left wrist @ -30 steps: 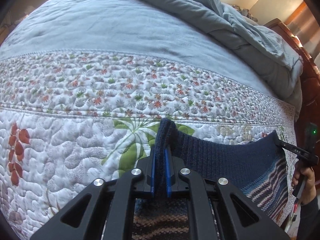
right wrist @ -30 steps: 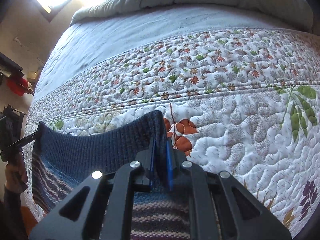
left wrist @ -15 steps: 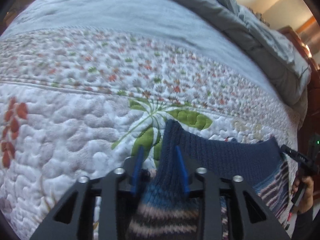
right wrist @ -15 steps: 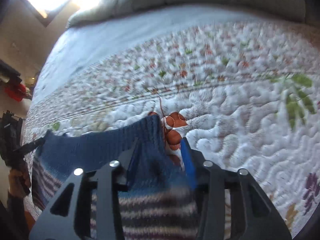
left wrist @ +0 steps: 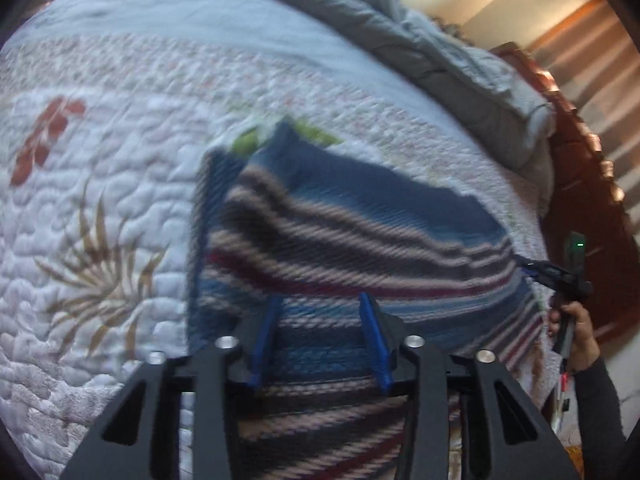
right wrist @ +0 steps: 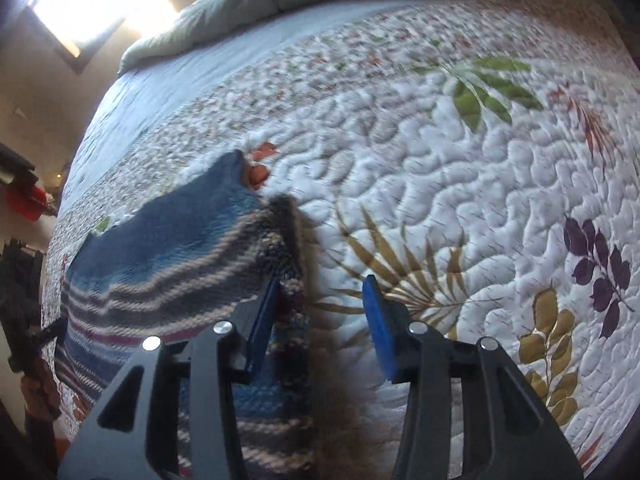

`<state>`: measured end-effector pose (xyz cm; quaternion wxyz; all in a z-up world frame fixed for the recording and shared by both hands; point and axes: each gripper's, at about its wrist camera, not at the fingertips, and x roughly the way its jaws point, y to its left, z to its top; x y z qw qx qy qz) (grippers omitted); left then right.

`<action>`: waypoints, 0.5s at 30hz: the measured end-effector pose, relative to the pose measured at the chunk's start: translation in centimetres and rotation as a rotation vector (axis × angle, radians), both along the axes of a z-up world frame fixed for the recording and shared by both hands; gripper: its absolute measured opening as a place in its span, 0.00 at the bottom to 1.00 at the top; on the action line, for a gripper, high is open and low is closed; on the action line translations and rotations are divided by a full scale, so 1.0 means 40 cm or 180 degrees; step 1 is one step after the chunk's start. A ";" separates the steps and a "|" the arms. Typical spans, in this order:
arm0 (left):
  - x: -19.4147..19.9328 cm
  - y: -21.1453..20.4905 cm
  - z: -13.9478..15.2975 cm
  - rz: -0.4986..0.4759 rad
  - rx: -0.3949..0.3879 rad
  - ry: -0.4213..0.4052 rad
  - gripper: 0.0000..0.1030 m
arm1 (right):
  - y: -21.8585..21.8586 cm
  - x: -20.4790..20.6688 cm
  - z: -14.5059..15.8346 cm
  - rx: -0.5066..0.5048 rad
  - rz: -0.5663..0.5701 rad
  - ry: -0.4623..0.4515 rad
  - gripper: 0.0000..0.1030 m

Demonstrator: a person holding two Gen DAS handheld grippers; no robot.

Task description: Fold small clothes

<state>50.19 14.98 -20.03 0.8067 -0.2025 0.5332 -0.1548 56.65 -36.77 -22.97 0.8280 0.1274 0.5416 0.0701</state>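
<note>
A knitted garment [left wrist: 360,216] with a navy band and many-coloured stripes lies folded on the floral quilt [left wrist: 100,208]. My left gripper [left wrist: 319,300] hovers over its near striped part. Its jaws are closing, the blue pads [left wrist: 370,320] stand apart, and no cloth is pinched between them. In the right wrist view the garment [right wrist: 172,256] lies to the left. My right gripper [right wrist: 322,280] is open over the garment's right edge and grips nothing. The right gripper [left wrist: 556,274] also shows at the garment's far right corner, held by a hand [left wrist: 580,328].
A bunched grey duvet [left wrist: 440,52] lies across the far side of the bed. Dark wooden furniture [left wrist: 584,184] stands beyond the right edge. The quilt [right wrist: 480,184] stretches bare to the right of the garment. A bright window [right wrist: 80,4] is at the upper left.
Both grippers let go of the navy edge they pinched and drew back toward the near side. The navy band now lies flat on the quilt with the stripes showing.
</note>
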 end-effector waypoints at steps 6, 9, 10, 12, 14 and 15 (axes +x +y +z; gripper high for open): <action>-0.027 0.030 0.022 0.0161 -0.0230 -0.0061 0.24 | 0.023 -0.065 0.052 0.0016 0.0062 -0.0215 0.39; -0.098 0.023 0.083 0.0098 -0.0453 -0.0254 0.31 | 0.056 -0.189 0.129 0.0163 0.0249 -0.0561 0.39; -0.120 0.007 0.094 0.0040 -0.0452 -0.0284 0.31 | 0.063 -0.222 0.138 0.0209 0.0289 -0.0596 0.38; -0.175 -0.024 0.089 -0.0063 -0.0383 -0.0267 0.31 | 0.084 -0.299 0.127 0.0273 0.0359 -0.0601 0.37; -0.206 -0.037 0.063 -0.0059 -0.0280 -0.0213 0.31 | 0.088 -0.342 0.080 0.0210 0.0338 -0.0504 0.37; -0.216 -0.034 0.039 -0.0029 -0.0267 -0.0149 0.31 | 0.077 -0.349 0.051 0.0200 0.0266 -0.0436 0.33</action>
